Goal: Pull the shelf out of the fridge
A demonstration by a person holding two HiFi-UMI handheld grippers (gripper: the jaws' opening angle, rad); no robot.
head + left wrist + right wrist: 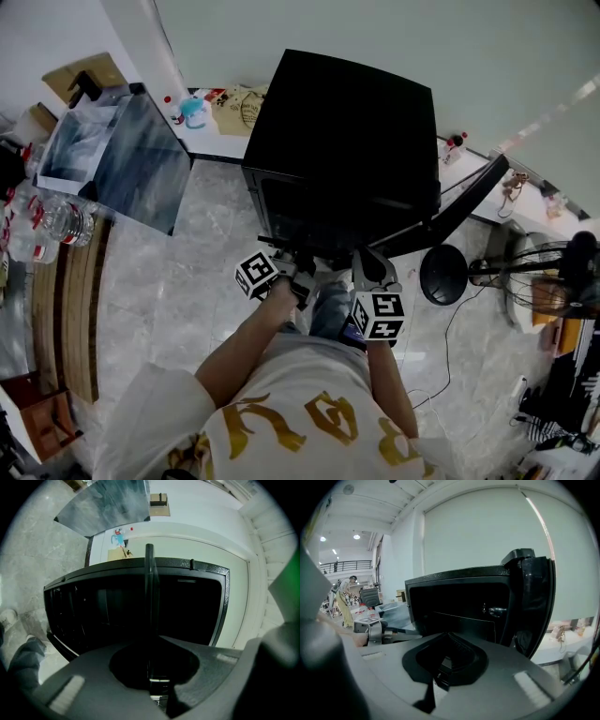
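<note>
A black mini fridge stands on the floor with its door swung open to the right. In the left gripper view a thin dark shelf runs edge-on from the fridge's dark opening back between my jaws. My left gripper is shut on its near edge. In the head view both grippers sit at the fridge's lower front, the left gripper beside the right gripper. My right gripper faces the open fridge; its jaws look shut with nothing showing between them.
A large glass pane leans at the left, by water bottles. A floor fan and a round black base stand right of the door. A white ledge runs behind the fridge. A person stands far off.
</note>
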